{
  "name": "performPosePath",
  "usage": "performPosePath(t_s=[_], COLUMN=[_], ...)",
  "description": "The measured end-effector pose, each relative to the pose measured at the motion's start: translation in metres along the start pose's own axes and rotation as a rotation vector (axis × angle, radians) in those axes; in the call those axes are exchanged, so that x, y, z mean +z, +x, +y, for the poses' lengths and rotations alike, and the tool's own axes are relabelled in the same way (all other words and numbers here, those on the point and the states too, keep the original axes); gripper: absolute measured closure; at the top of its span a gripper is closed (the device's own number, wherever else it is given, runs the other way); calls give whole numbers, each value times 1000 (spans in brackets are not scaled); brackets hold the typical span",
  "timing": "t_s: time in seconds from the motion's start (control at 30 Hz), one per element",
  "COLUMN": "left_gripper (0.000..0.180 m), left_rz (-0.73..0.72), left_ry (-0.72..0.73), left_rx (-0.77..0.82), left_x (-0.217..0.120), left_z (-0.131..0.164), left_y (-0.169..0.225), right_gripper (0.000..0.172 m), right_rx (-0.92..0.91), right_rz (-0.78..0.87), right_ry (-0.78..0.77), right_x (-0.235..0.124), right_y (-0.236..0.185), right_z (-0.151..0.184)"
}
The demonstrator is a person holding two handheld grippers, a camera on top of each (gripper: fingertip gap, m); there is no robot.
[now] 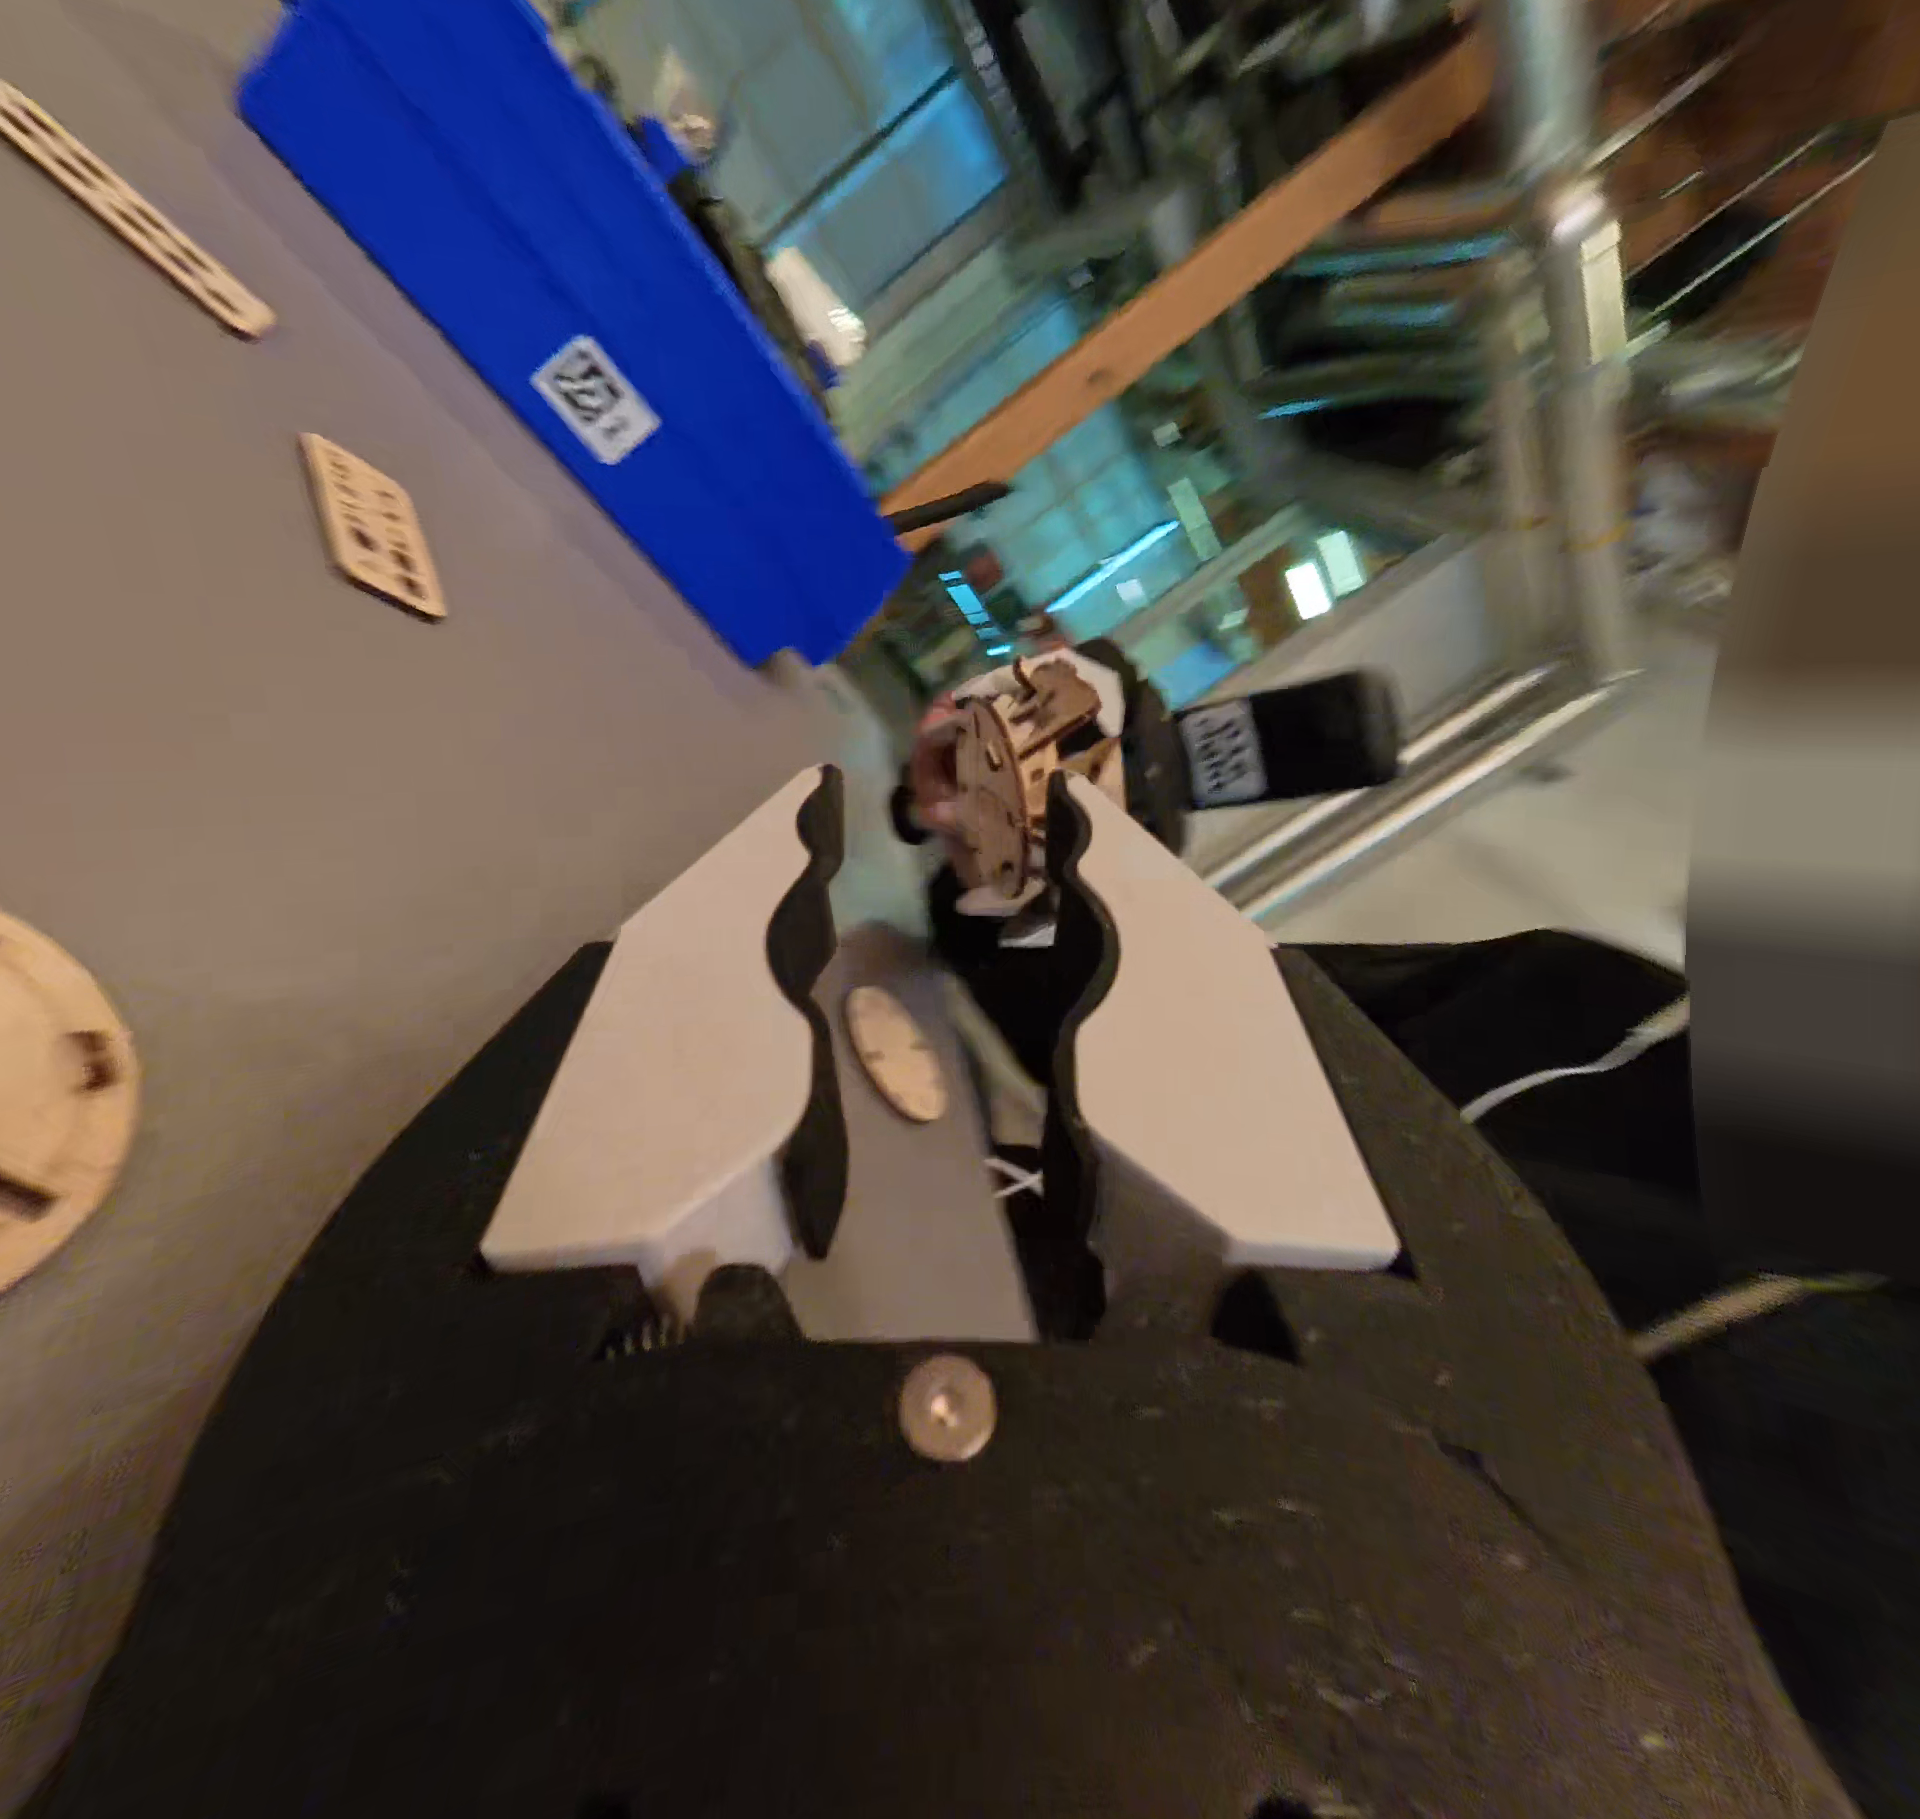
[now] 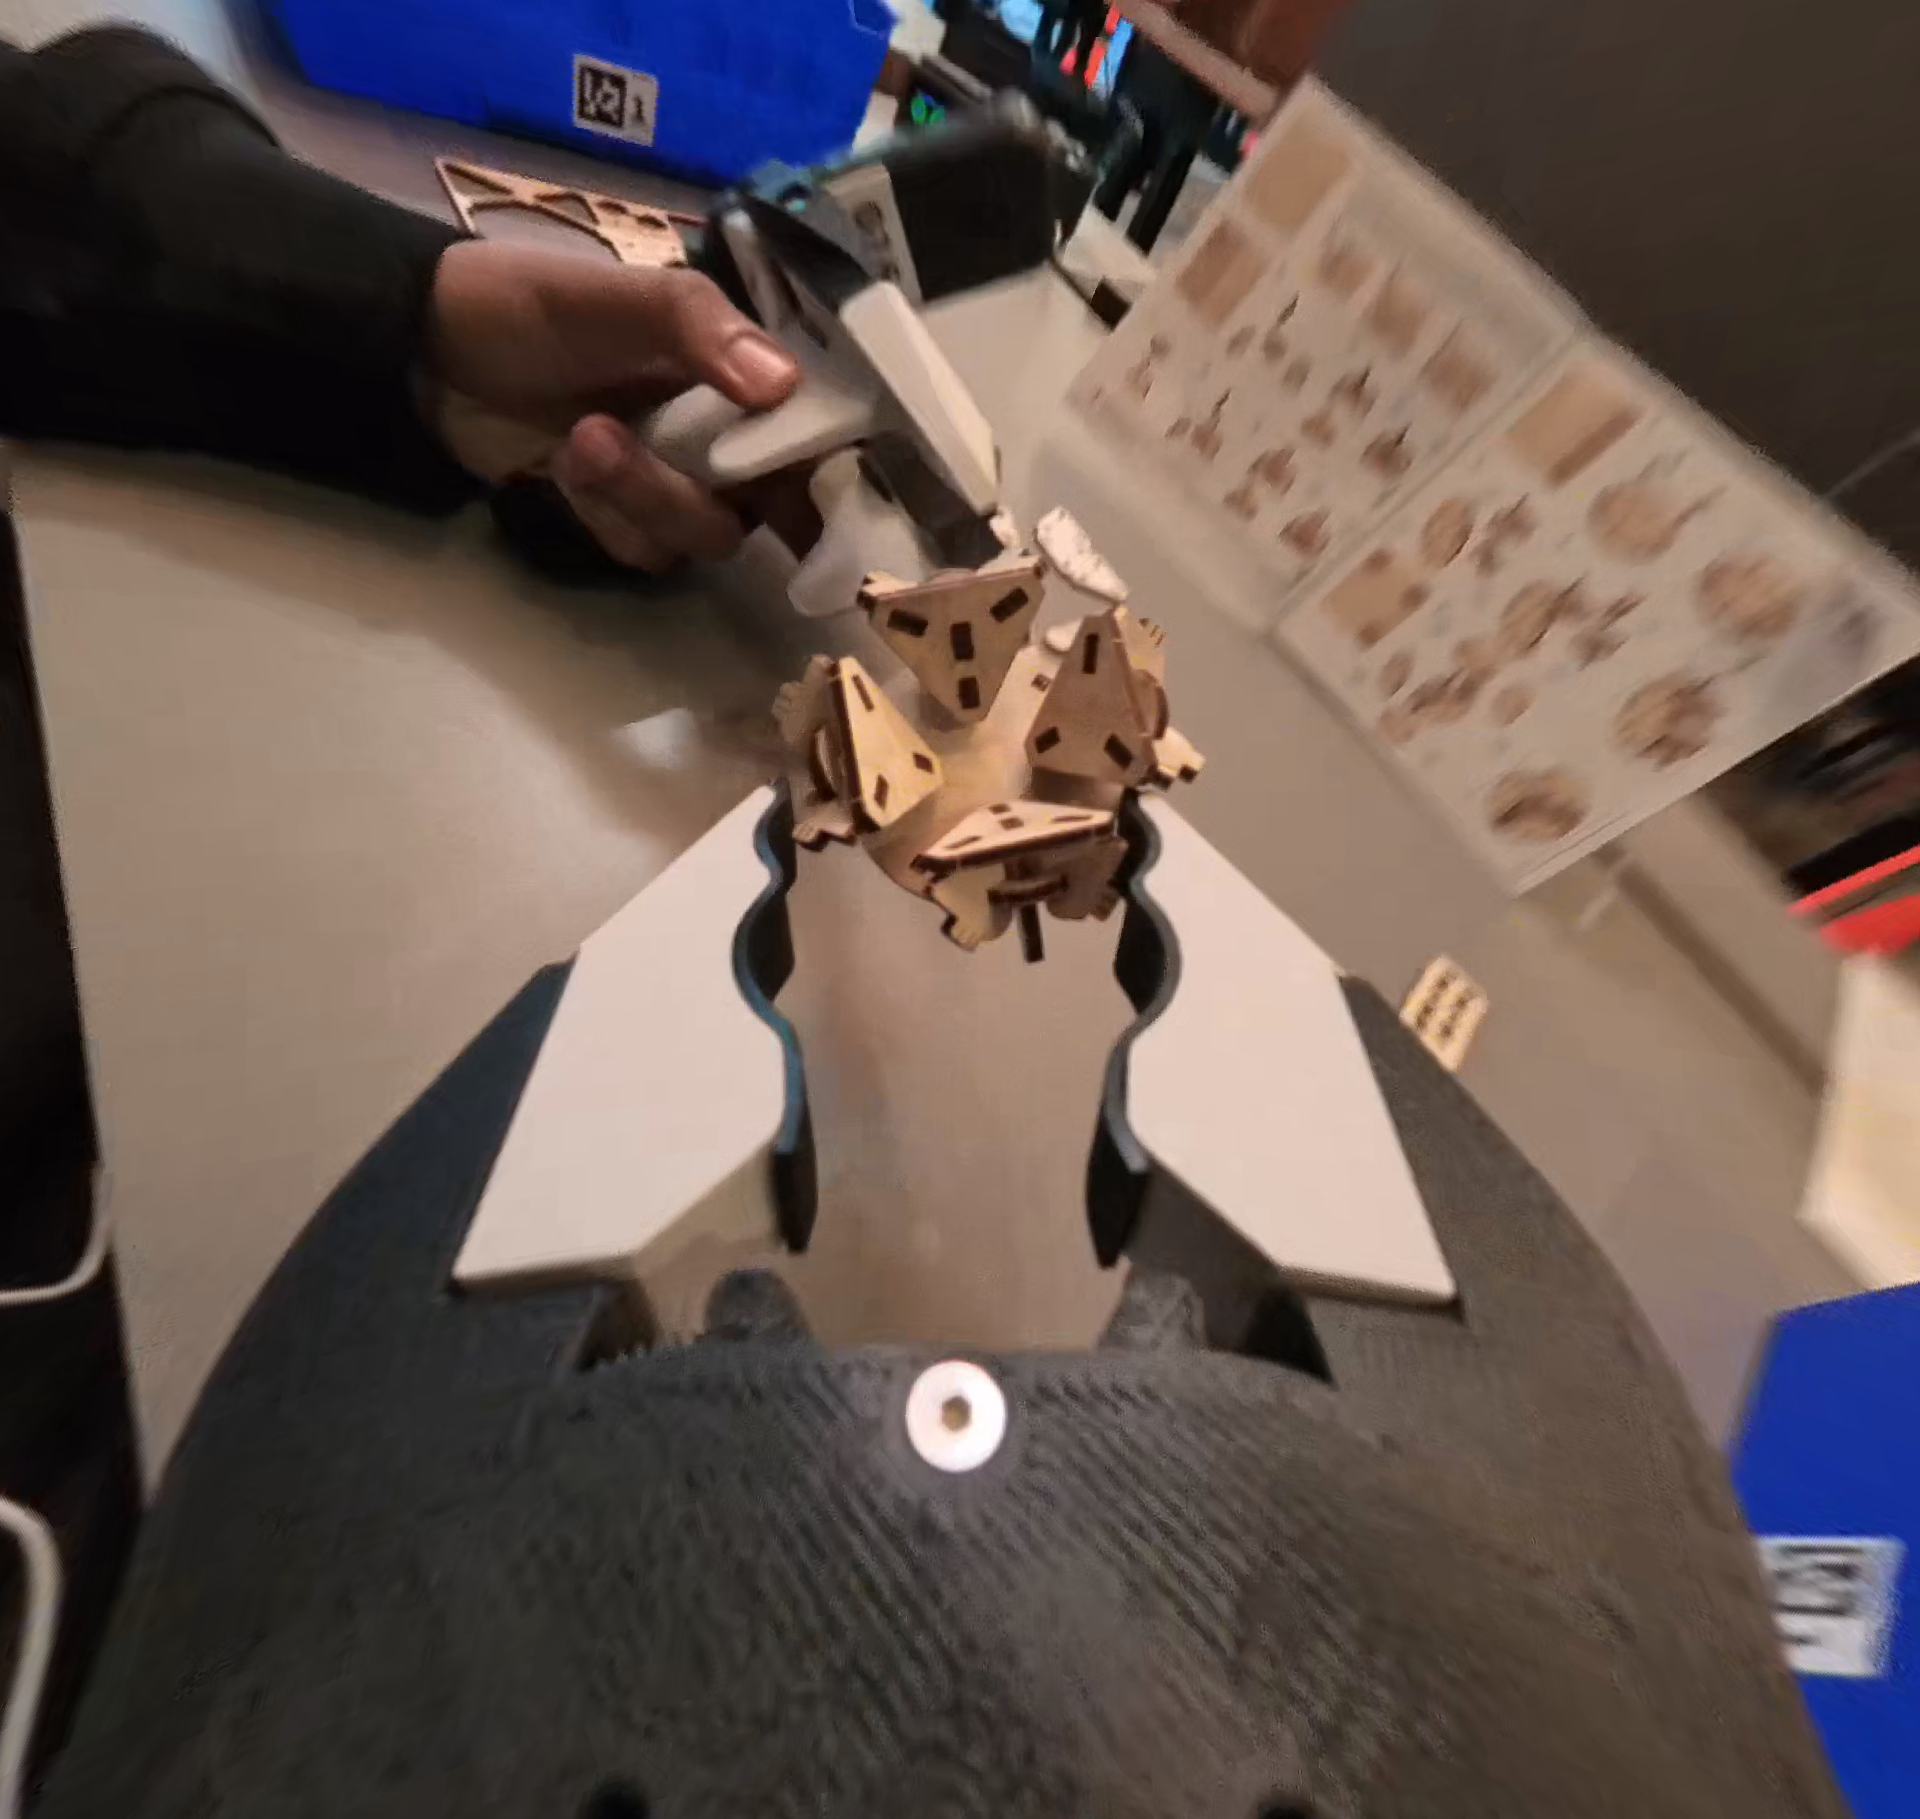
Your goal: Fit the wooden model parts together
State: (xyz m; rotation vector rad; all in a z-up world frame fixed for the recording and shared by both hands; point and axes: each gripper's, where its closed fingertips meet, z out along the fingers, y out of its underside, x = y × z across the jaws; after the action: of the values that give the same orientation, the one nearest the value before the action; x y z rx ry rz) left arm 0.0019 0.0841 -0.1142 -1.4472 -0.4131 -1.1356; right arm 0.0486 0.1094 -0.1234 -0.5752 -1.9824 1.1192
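Note:
My right gripper [image 2: 956, 834] is shut on a wooden puzzle assembly [image 2: 977, 761] made of triangular slotted plates and gear-edged pieces, and holds it in the air above the grey table [image 2: 312, 782]. The assembly also shows in the left wrist view [image 1: 987, 793], just beyond my left gripper [image 1: 945, 787]. The left gripper's jaws stand apart. Its right fingertip [image 1: 1062, 813] is next to the assembly, and a gap shows between the left fingertip [image 1: 826, 813] and the assembly. In the right wrist view a hand [image 2: 582, 367] holds the left gripper [image 2: 935, 554], whose tips reach the assembly's top triangle.
A blue bin [image 1: 540, 315] stands on the table's far side and shows in the right wrist view [image 2: 520, 3]. Loose wooden parts lie about: a holed strip [image 1: 135, 211], a small plate [image 1: 374, 522], a round disc [image 1: 52, 1094], an oval disc [image 1: 894, 1052]. Picture sheets [image 2: 1455, 522] stand at right. There is about 6 cm between the tips of the two grippers.

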Motion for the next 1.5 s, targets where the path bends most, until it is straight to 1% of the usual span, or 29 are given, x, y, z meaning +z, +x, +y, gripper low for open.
performPosePath(t_s=[0.07, 0.1, 0.2, 0.37, 0.47, 0.53, 0.63, 0.67, 0.7, 0.77, 0.83, 0.9, 1.0, 1.07, 1.13, 1.2, 1.27, 1.3, 1.37, 1.5], left_gripper=[145, 145, 147, 148, 160, 177, 179, 179, 179, 179, 179, 179, 179, 179, 179, 179, 179, 179, 179, 178], left_rz=[106, 137, 141, 86, 89, 88, 53, 23, -1, -5, -10, -41, -67, -89, -117, -142, -173, -191, -227, -314], left_ry=[11, 1, -80, -199, -242, -253, -261, -252, -234, -174, -99, -35, 30, 50, 47, 20, -15, -30, -46, -7], left_rx=[-90, -115, -121, -114, -117, -102, -76, -55, -41, -33, -31, -22, -3, 20, 52, 95, 149, 179, 245, 365], left_x=[0, 1, 8, 16, 19, 20, 19, 18, 16, 12, 6, -1, -8, -10, -7, -2, 2, 3, 2, -13], left_z=[-1, 1, 14, 36, 44, 46, 47, 45, 41, 30, 16, 4, -9, -15, -19, -21, -25, -29, -44, -94], left_y=[9, 12, 15, 11, 13, 14, 10, 6, 3, 3, 3, -1, -4, -5, -5, -3, -1, -1, 1, 4], right_gripper=[111, 111, 110, 110, 110, 110, 109, 105, 101, 90, 86, 79, 78, 78, 83, 100, 113, 119, 119, 119], right_rx=[-158, -227, -350, -415, -425, -414, -386, -375, -364, -316, -213, -66, 164, 217, 191, 227, 285, 277, 259, 210], right_rz=[29, 33, 22, -18, -34, -49, -41, -24, -16, -5, -31, -92, -236, -291, -271, -299, -340, -340, -365, -386], right_ry=[-14, -35, -91, -139, -161, -165, -182, -198, -219, -250, -275, -303, -315, -333, -380, -362, -351, -342, -330, -312], right_x=[-1, 0, 5, 10, 11, 11, 12, 10, 7, -4, -18, -33, -49, -50, -44, -34, -21, -13, 7, 66], right_y=[-4, -8, -18, -30, -31, -33, -31, -29, -27, -23, -23, -29, -54, -68, -69, -70, -69, -63, -52, -19], right_z=[-6, -7, -4, 0, 1, 1, 5, 9, 14, 24, 34, 47, 60, 69, 81, 77, 74, 74, 72, 65])
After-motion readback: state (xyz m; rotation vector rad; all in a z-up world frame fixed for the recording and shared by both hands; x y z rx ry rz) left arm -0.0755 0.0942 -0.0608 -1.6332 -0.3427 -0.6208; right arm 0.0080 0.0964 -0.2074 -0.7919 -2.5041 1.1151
